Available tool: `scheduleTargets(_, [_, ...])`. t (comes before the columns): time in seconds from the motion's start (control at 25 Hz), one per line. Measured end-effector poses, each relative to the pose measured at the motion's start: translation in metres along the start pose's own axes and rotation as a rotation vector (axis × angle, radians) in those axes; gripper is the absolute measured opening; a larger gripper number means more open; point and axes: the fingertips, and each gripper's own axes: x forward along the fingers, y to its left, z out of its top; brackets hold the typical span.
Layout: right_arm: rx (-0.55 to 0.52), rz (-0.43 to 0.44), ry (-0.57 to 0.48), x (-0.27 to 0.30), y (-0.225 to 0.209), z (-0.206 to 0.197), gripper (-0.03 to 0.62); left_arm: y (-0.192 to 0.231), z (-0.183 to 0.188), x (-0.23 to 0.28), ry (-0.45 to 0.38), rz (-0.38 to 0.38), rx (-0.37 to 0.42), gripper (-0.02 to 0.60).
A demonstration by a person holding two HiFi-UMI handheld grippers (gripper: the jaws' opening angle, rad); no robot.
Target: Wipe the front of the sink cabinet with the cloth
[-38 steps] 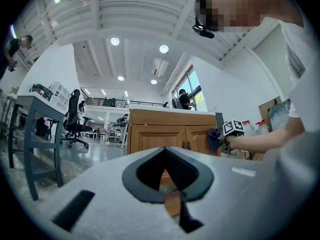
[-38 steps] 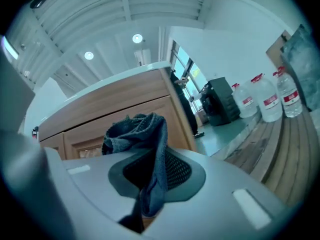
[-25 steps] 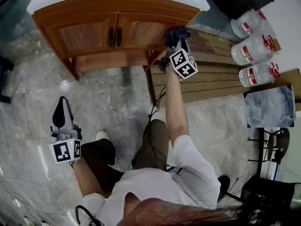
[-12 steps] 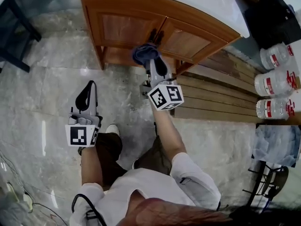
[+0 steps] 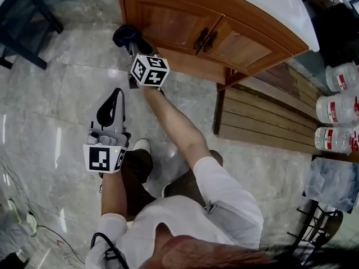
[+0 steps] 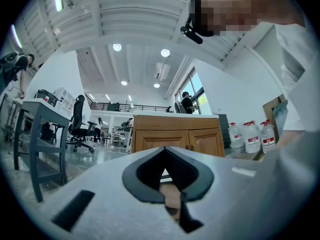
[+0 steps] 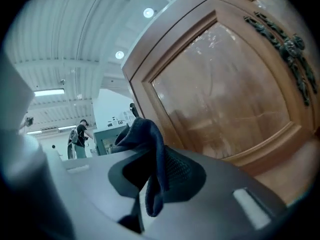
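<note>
The wooden sink cabinet (image 5: 168, 24) with a white top fills the upper head view; its two dark door handles (image 5: 206, 39) sit at the middle. My right gripper (image 5: 132, 40) is shut on a dark blue cloth (image 5: 125, 35), which is at the cabinet's lower left corner. In the right gripper view the cloth (image 7: 150, 139) hangs bunched from the right gripper (image 7: 149, 176), close to the left door panel (image 7: 220, 94). My left gripper (image 5: 110, 106) is held low over the floor, apart from the cabinet (image 6: 175, 139), shut and holding nothing (image 6: 166, 169).
Large water bottles (image 5: 339, 108) stand at the right beside a slatted wooden platform (image 5: 263, 122). A dark table frame (image 5: 28, 15) is at the top left and cables (image 5: 22, 228) lie at the lower left. The person's legs and shoe (image 5: 141, 145) are below the grippers.
The right gripper has carried the cloth leftward along the cabinet front, from the right side past the handles to the left corner. The left gripper has hardly moved.
</note>
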Motion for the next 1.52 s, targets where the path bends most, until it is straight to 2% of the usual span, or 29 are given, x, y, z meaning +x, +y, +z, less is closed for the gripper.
scheduleTargets(0.16, [-0.069, -0.042, 0.042, 0.029, -0.007, -0.004, 0.058, 0.004, 0.001, 0.001, 0.003, 0.006, 0.002, 0.005])
scheduleTargets(0.28, [-0.139, -0.054, 0.031, 0.022, -0.019, -0.002, 0.057, 0.009, 0.001, 0.001, 0.002, 0.012, -0.002, 0.005])
scheduleTargets(0.4, [-0.128, -0.114, -0.004, -0.001, -0.053, 0.007, 0.055, 0.013, -0.001, 0.001, 0.004, 0.012, -0.011, 0.005])
scheduleTargets(0.6, [-0.291, -0.194, -0.033, -0.043, -0.098, 0.027, 0.057, 0.012, -0.005, 0.005, 0.010, -0.002, -0.012, 0.005])
scheduleTargets(0.8, [-0.346, -0.286, -0.069, -0.090, -0.143, 0.050, 0.055, 0.005, -0.007, 0.010, 0.013, -0.022, -0.014, 0.005])
scheduleTargets(1.0, [-0.470, -0.299, -0.064, -0.130, -0.166, 0.062, 0.055, 0.004, -0.009, 0.010, 0.013, -0.024, -0.022, 0.005])
scheduleTargets(1.12, [-0.480, -0.347, -0.090, -0.158, -0.188, 0.078, 0.055, 0.002, -0.009, 0.011, 0.016, -0.029, -0.022, 0.005])
scheduleTargets(1.32, [-0.387, -0.526, -0.180, -0.217, -0.258, 0.127, 0.054, 0.005, -0.010, 0.013, 0.014, -0.035, -0.032, 0.005])
scheduleTargets(1.52, [-0.377, -0.618, -0.214, -0.260, -0.297, 0.152, 0.055, 0.007, -0.011, 0.014, 0.023, -0.038, -0.028, 0.005])
